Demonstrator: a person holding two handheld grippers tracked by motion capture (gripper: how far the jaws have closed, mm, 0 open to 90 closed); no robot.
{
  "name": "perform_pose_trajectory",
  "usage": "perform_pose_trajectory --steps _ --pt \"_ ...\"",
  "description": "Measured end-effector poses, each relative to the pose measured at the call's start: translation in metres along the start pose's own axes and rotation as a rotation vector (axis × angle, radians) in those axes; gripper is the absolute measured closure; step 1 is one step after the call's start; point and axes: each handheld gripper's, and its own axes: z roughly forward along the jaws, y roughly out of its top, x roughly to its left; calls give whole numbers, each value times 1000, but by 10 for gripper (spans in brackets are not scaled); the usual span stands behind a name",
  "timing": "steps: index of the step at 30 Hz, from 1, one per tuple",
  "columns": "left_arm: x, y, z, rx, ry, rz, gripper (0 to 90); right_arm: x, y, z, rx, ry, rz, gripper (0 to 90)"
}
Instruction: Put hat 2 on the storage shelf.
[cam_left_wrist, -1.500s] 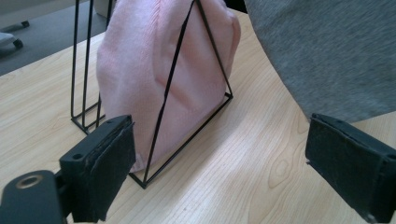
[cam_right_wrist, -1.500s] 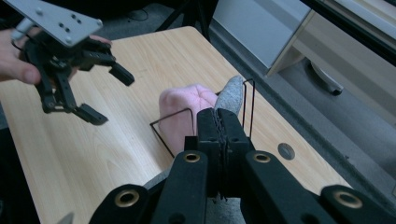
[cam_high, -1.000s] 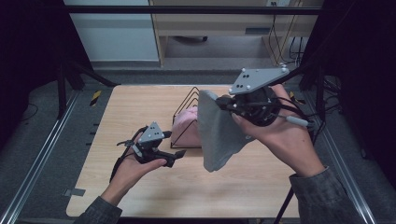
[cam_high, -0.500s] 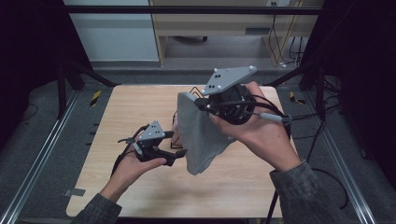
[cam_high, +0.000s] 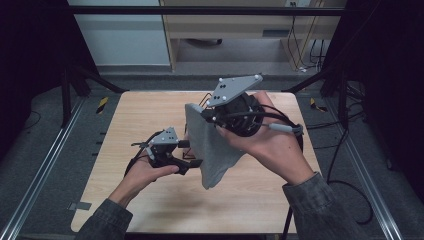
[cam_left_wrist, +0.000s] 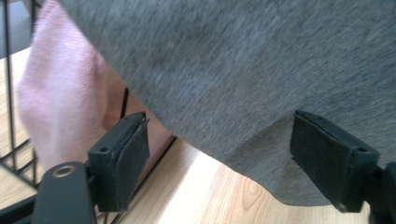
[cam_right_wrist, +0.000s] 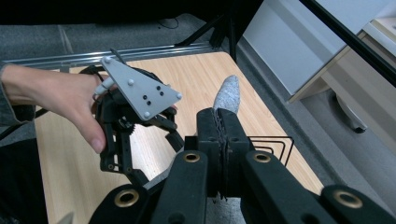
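While the grey cloth is hanging clear of the table, I'm lining up a second grip.
My right gripper is clamping its top edge; my left gripper, jaws apart and just closing, is straddling the bottom hem to spread it, beside the pink cloth on the wire rack.

Grey cloth, pink cloth, black wire rack

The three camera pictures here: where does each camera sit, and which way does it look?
High view: above the person's side, looking forward and down at the light wooden table; both forearms show.
Left gripper view: on the left gripper, looking along its open jaws at the hanging grey cloth and a pink cloth.
Right gripper view: on the right gripper, jaws clamped on the grey cloth; the left hand shows.
All three views share the grey cloth.
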Motion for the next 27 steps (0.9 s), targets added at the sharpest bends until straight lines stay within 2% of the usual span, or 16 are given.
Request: perform_pose_trajectory --steps 4,6,8,11,14,18,27 --pt "-1 0 5 -11 -25 8 301 0 -2 1 3 4 1 895" --pt "-3 1 7 -16 -33 6 409 -1 -4 1 6 3 5 895" --pt "-5 2 7 -17 -16 22 524 -2 -6 0 8 -1 7 895" --pt "-7 4 6 -17 -10 14 691 -5 -10 -1 10 -6 15 895" --pt "-8 5 5 -13 -6 12 803 -6 -16 -2 15 -11 24 895" --pt "-10 6 0 -3 8 25 862 -10 -23 -2 18 -16 41 895" --pt "-8 7 -17 -6 51 23 874 -16 -37 -2 23 -26 71 894"
